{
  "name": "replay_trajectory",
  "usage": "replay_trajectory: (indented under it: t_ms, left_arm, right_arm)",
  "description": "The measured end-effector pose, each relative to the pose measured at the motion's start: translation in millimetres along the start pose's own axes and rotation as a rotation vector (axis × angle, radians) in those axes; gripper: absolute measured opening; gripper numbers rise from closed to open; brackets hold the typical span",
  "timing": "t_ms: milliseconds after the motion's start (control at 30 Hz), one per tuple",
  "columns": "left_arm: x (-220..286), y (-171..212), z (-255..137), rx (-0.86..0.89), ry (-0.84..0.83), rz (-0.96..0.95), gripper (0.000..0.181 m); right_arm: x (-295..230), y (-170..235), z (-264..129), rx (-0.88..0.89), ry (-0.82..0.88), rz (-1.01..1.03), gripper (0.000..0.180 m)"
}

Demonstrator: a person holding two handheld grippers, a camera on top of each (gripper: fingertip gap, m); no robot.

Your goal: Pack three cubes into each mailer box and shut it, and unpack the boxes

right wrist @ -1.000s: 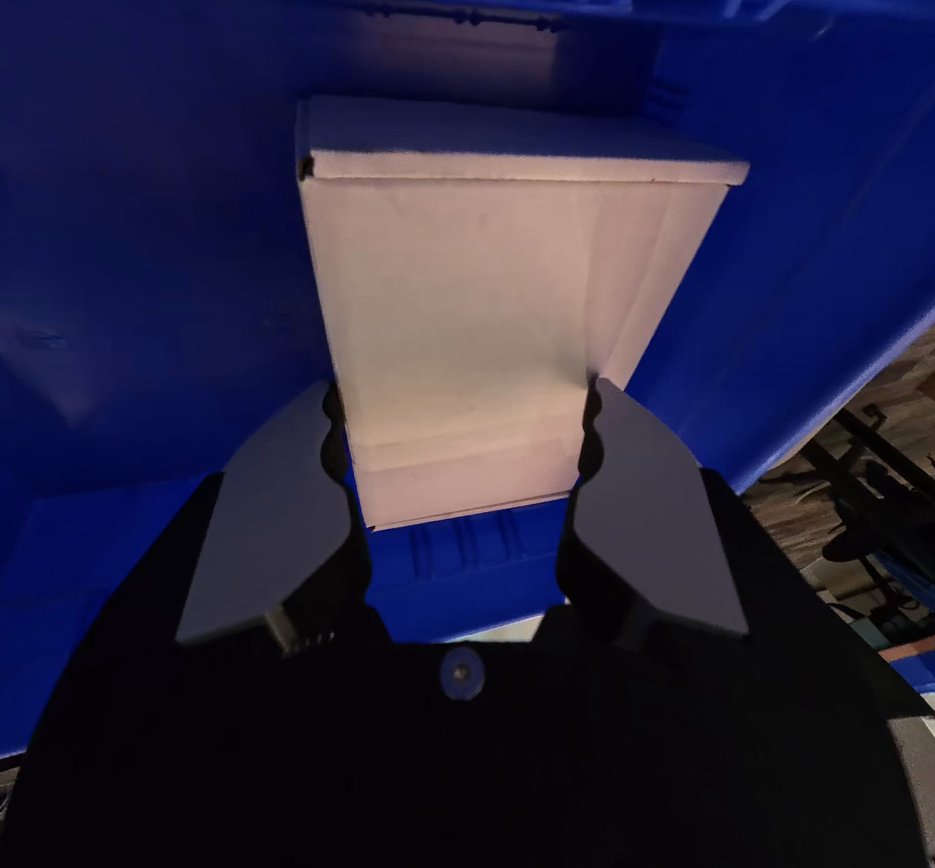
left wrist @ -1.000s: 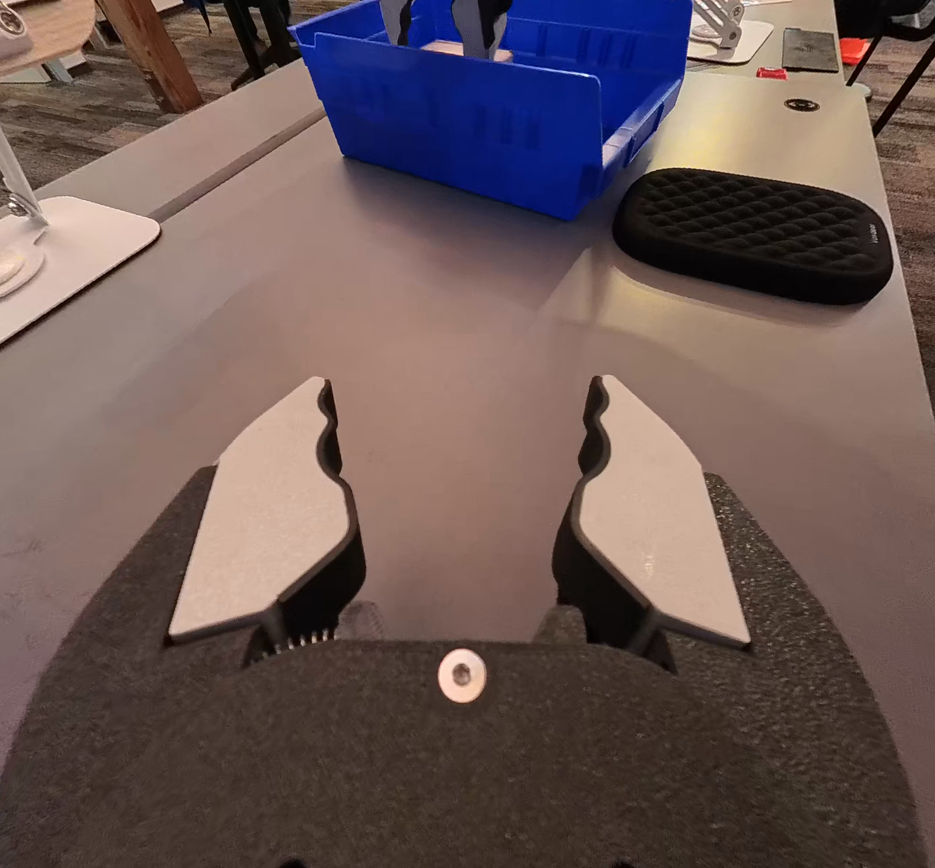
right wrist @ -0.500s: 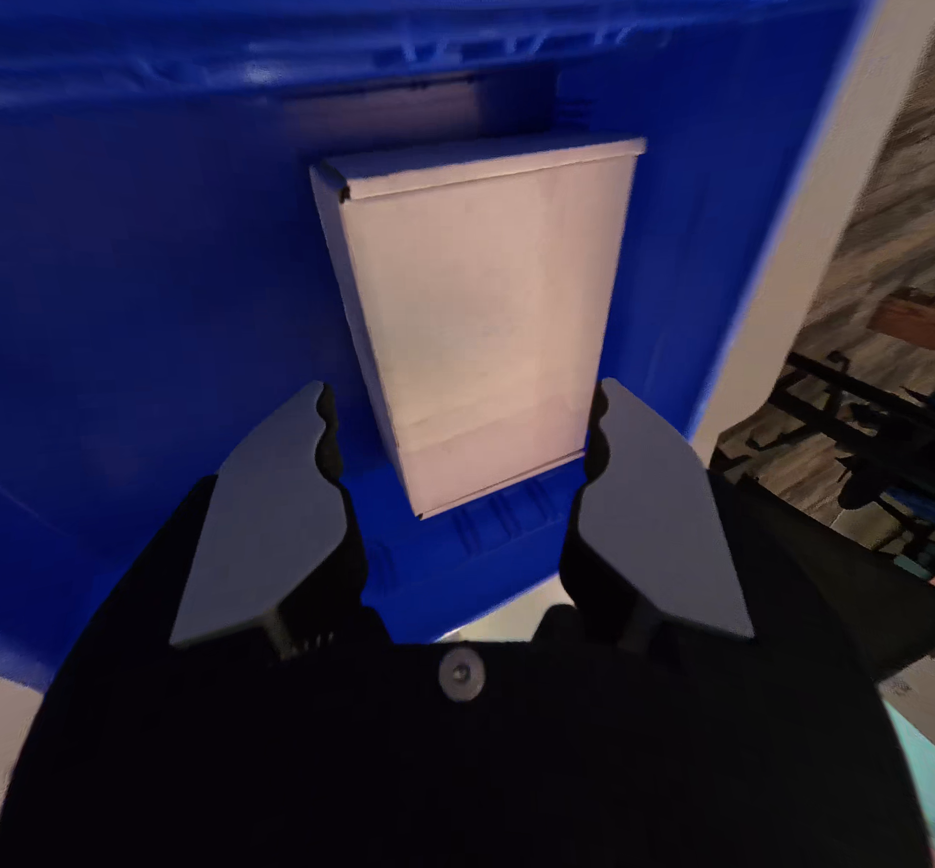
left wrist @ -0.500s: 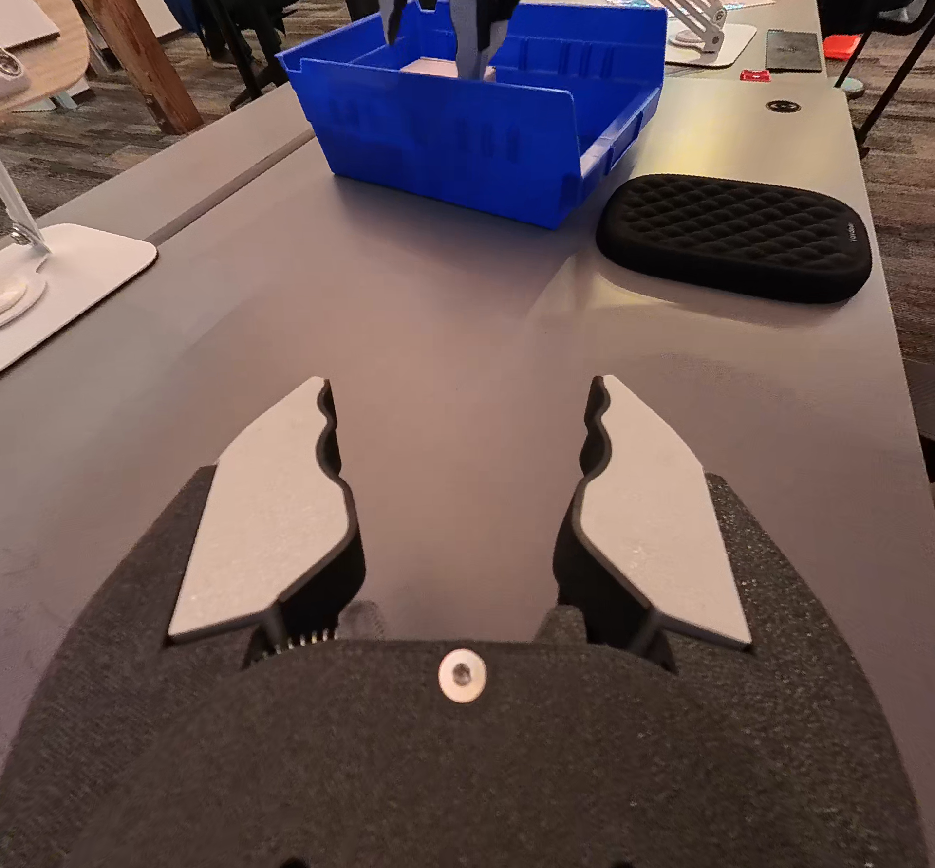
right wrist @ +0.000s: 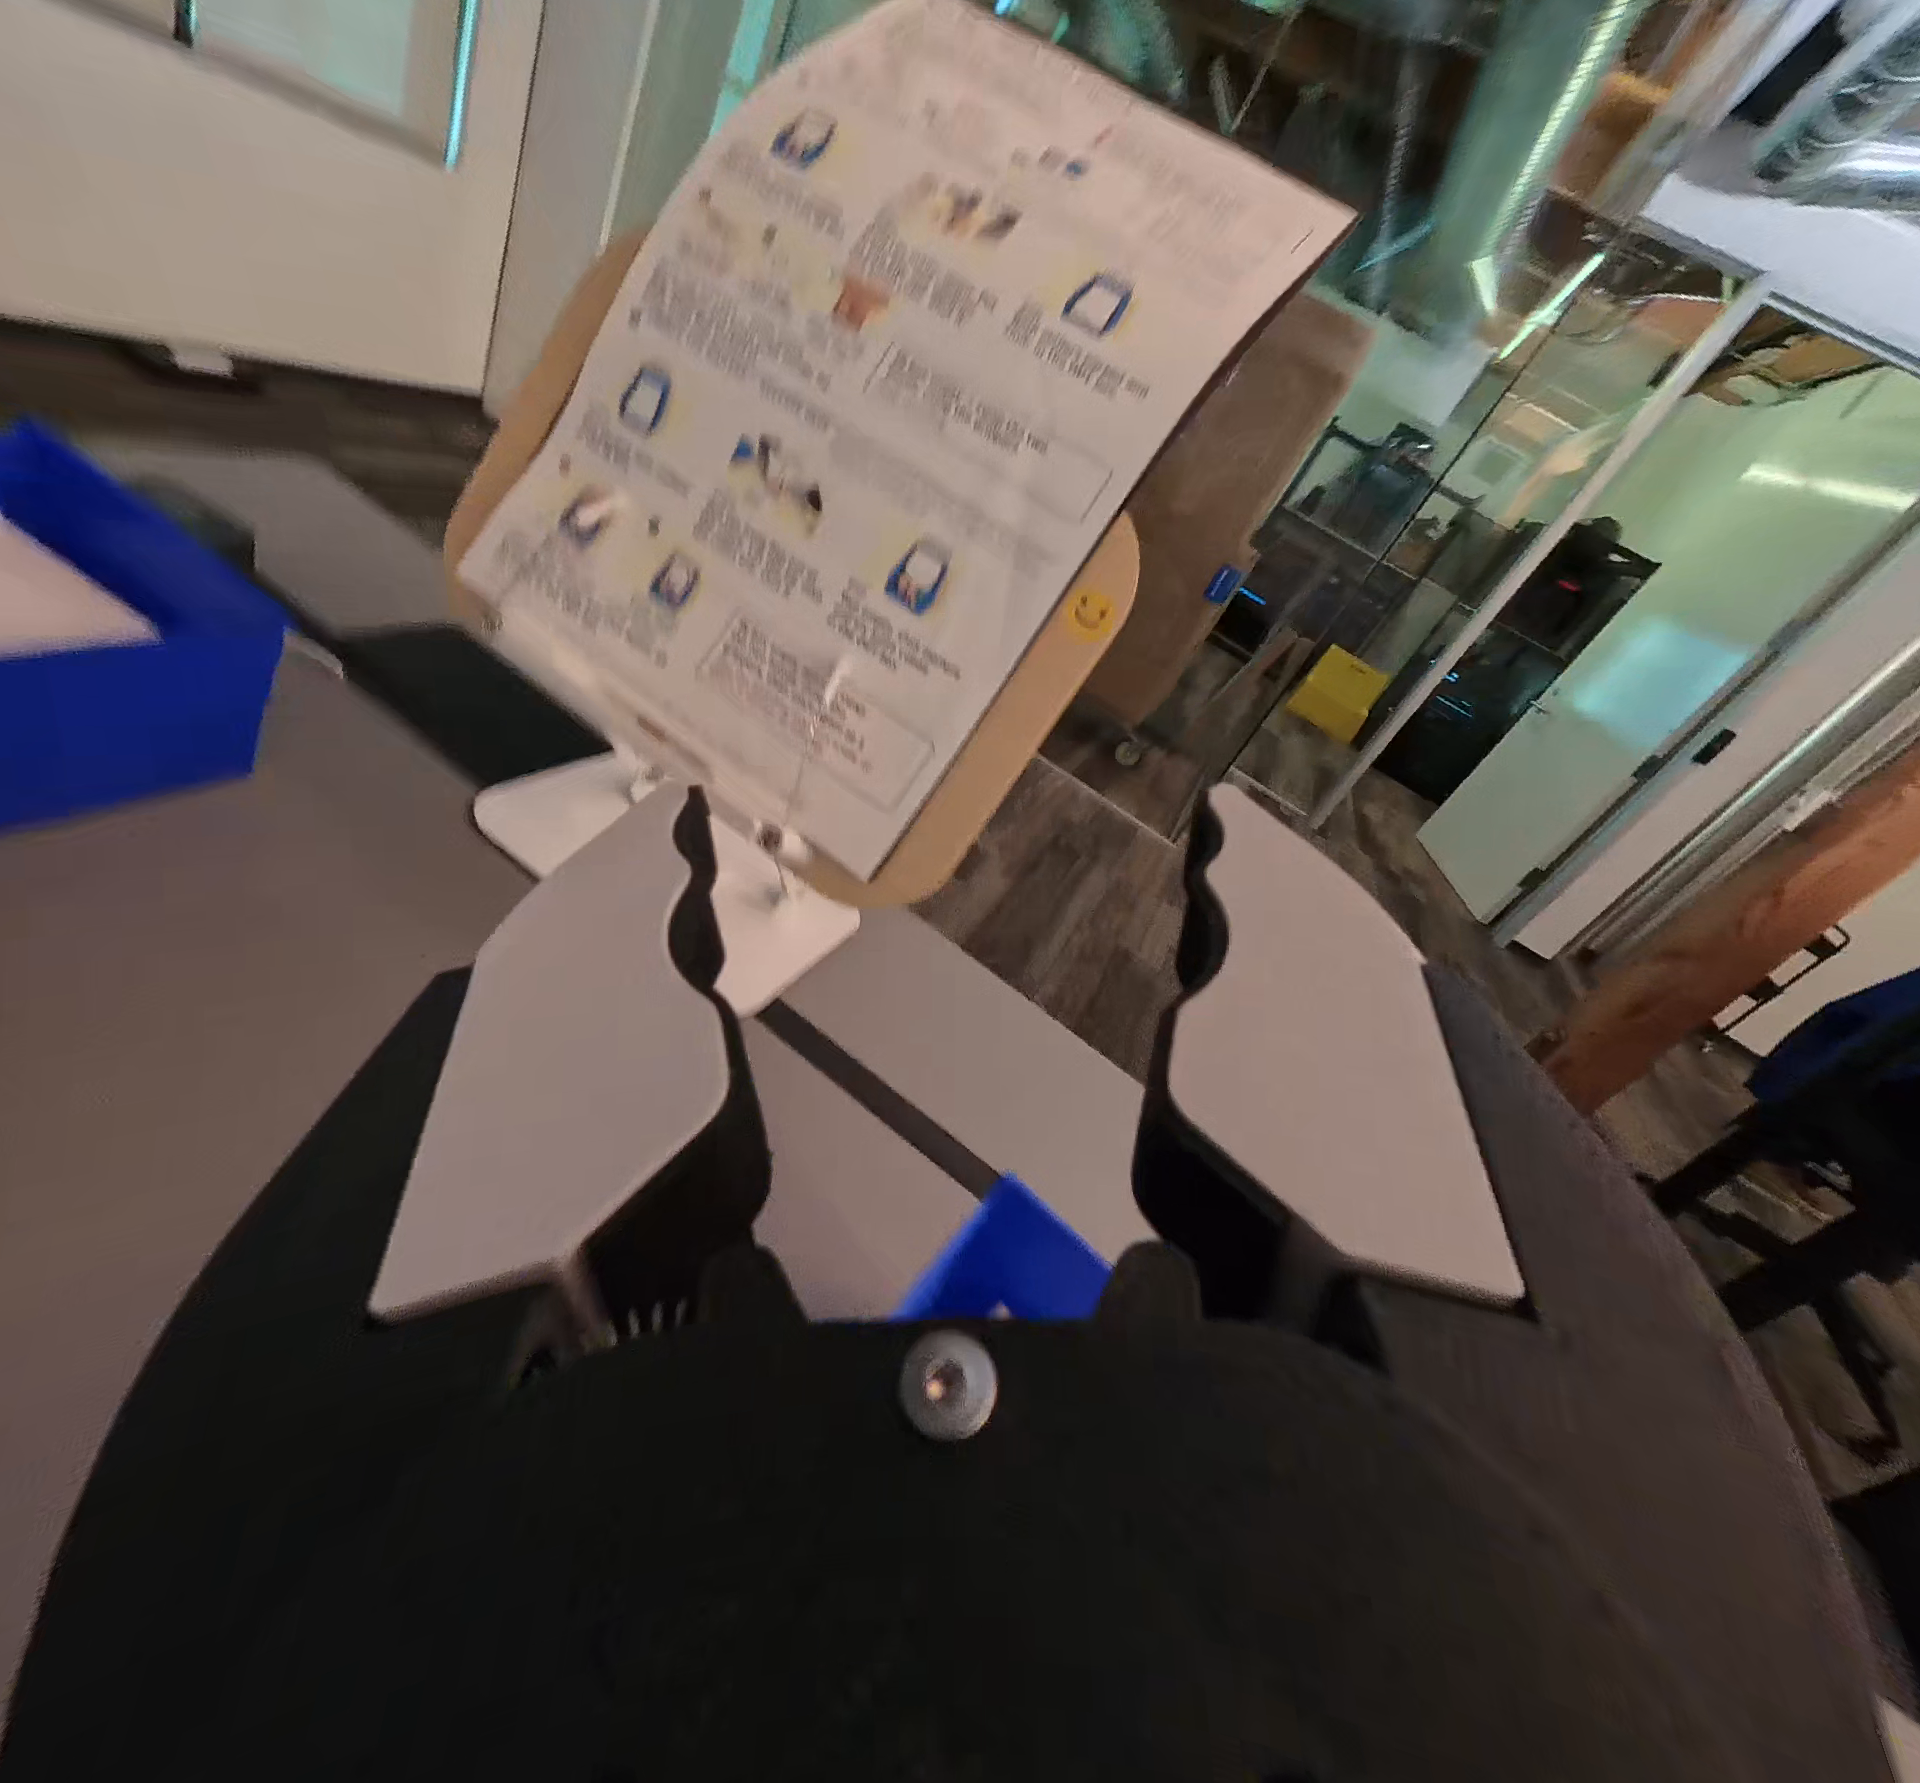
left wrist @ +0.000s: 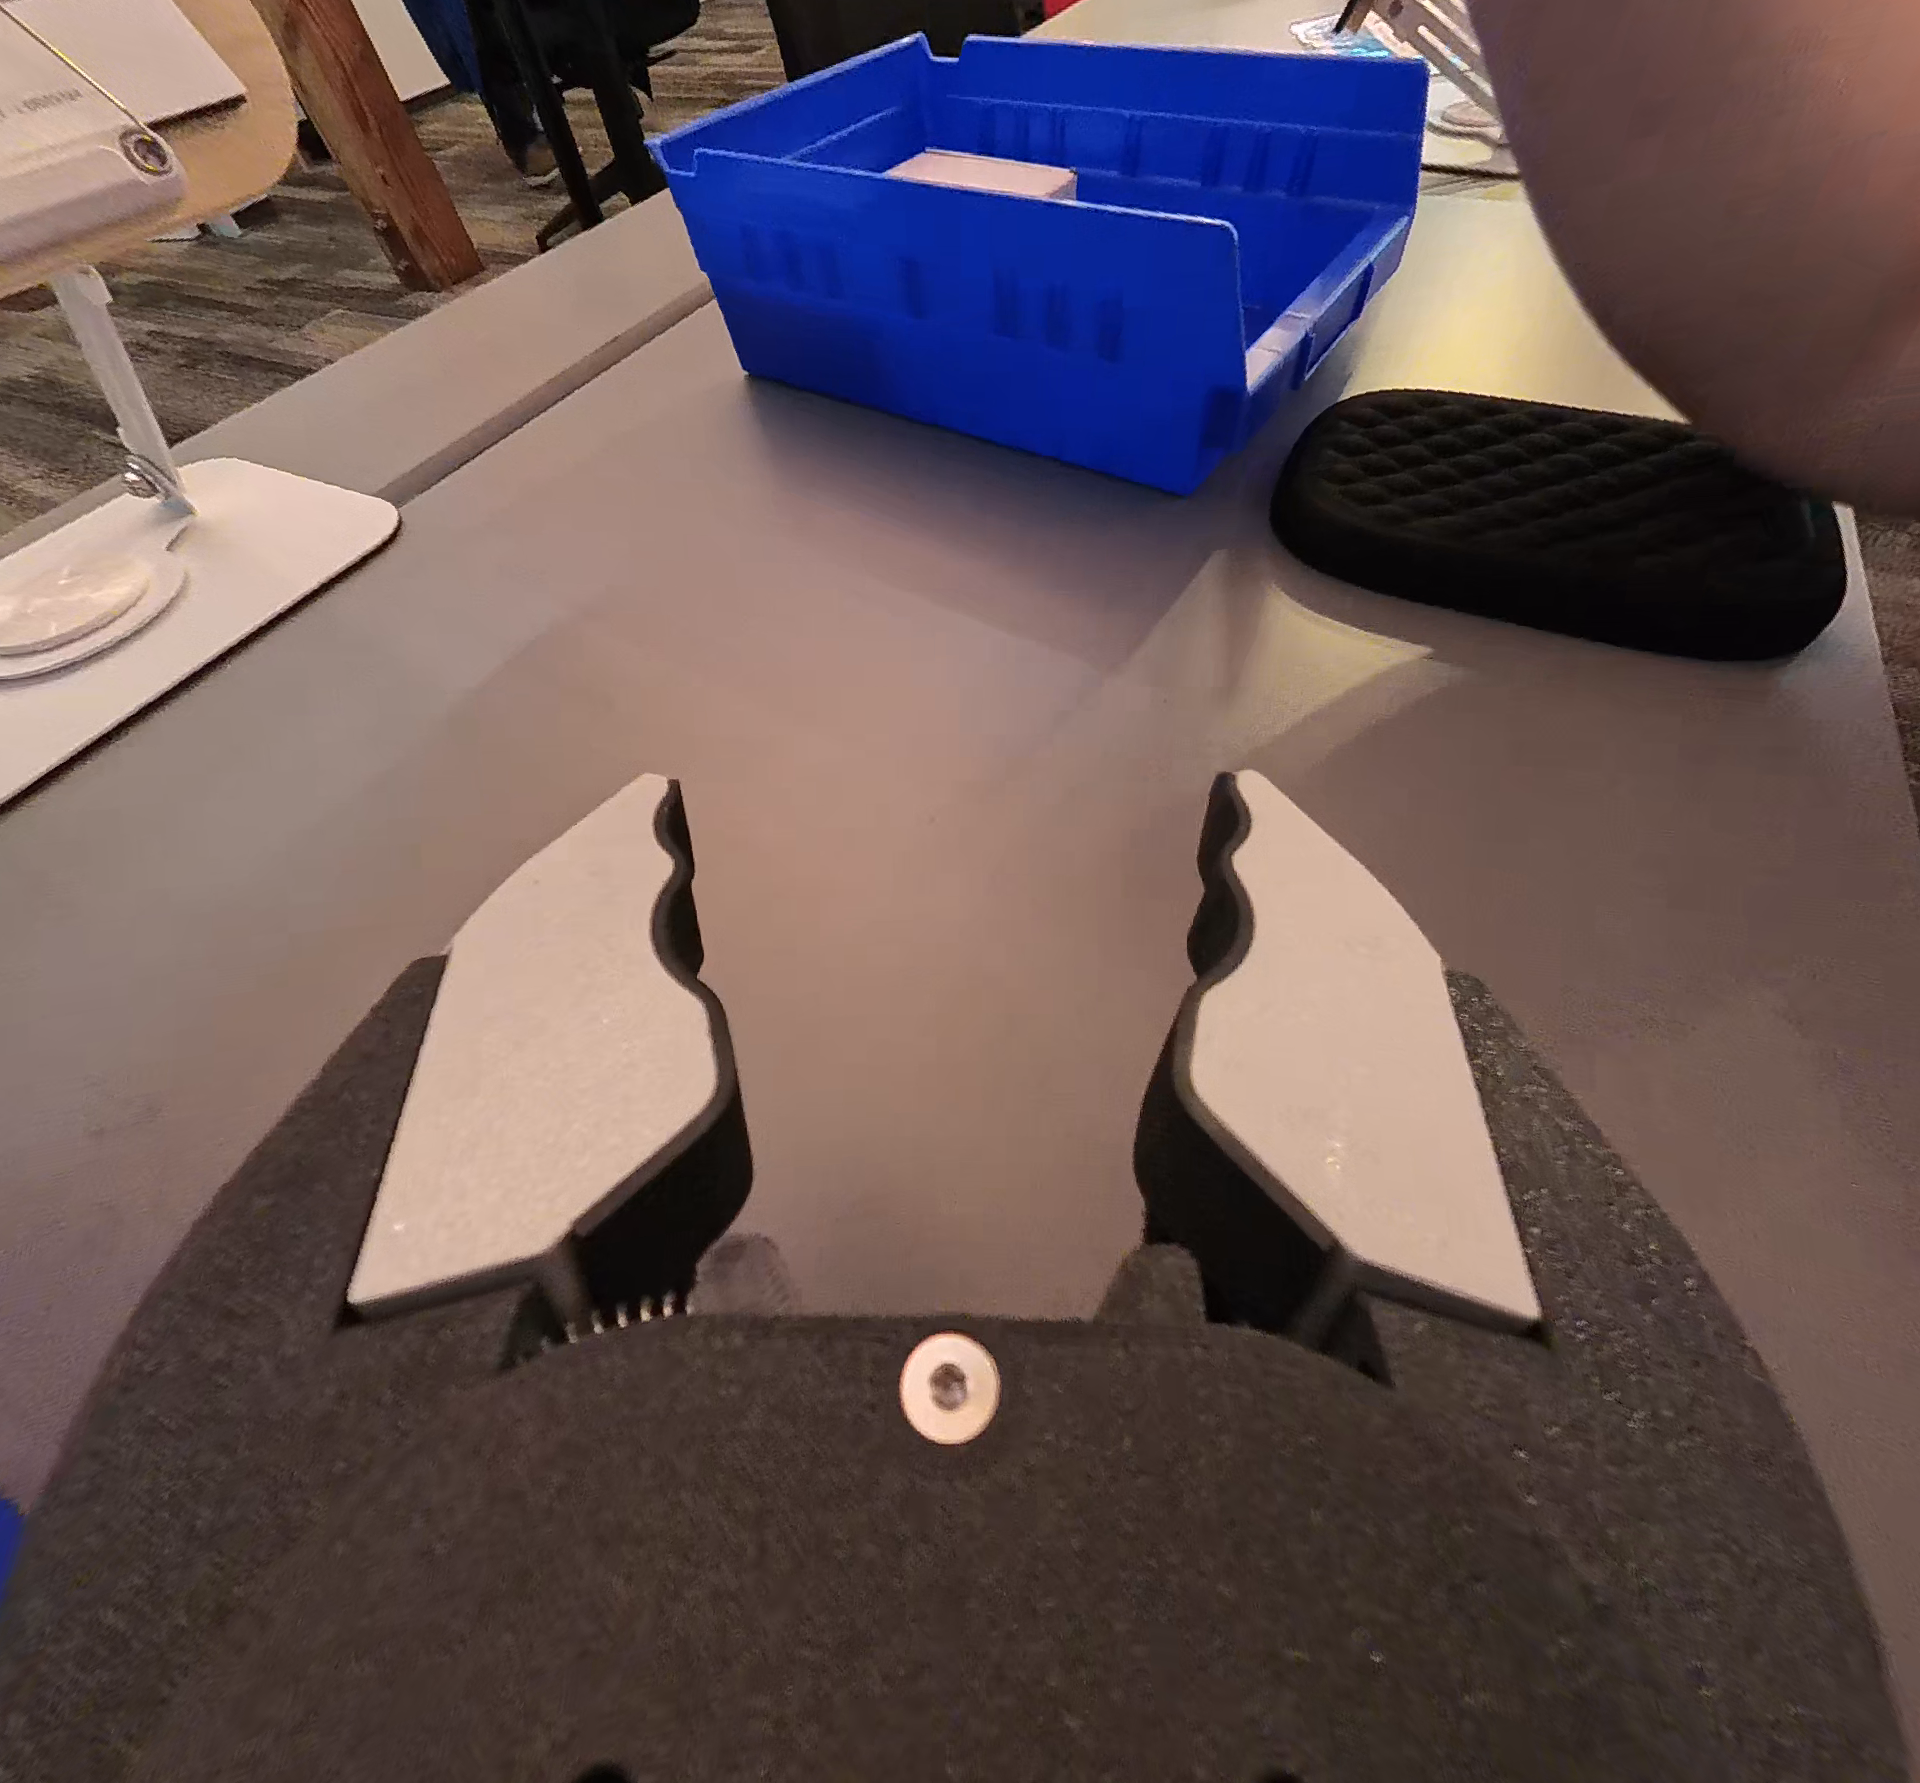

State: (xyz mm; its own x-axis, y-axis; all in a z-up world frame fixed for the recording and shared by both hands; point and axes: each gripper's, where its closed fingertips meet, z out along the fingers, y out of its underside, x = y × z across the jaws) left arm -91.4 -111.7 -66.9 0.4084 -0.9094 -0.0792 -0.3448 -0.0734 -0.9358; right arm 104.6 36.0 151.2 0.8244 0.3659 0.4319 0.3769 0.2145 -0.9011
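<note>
In the left wrist view we see our left gripper (left wrist: 945,902) low in the frame, fingers spread with only grey table (left wrist: 935,653) between them; the blue bin (left wrist: 1039,279) sits upper centre, a closed mailer box (left wrist: 982,172) inside it; a black pad (left wrist: 1558,528) lies right of the bin.

In the right wrist view our right gripper (right wrist: 940,912) is likewise spread and empty; a blurred instruction sheet (right wrist: 883,403) on a stand fills the upper centre; the bin's corner shows at the left edge.

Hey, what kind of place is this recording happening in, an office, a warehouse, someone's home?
Most likely an office or lab workspace. Long grey desks sit in rows, glass-walled rooms line the side, and a printed instruction sheet stands on a desk stand near a blue bin.
</note>
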Motion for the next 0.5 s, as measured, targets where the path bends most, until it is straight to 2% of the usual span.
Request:
replay_trajectory:
  t_ms: [133,367,500]
  left_arm:
    - [-3,2,0,-0.006,-0.014,-0.002,0.093]
    - [-10,-3,-6,0.018,-0.033,-0.024,0.092]
    - [-16,-26,-24,0.099,-0.060,-0.014,0.091]
  right_arm:
    - [-21,-15,12,0.008,-0.017,0.064,0.077]
    - [-33,18,15,-0.078,-0.034,-0.059,0.004]
    - [-32,9,6,-0.035,-0.073,-0.025,0.000]
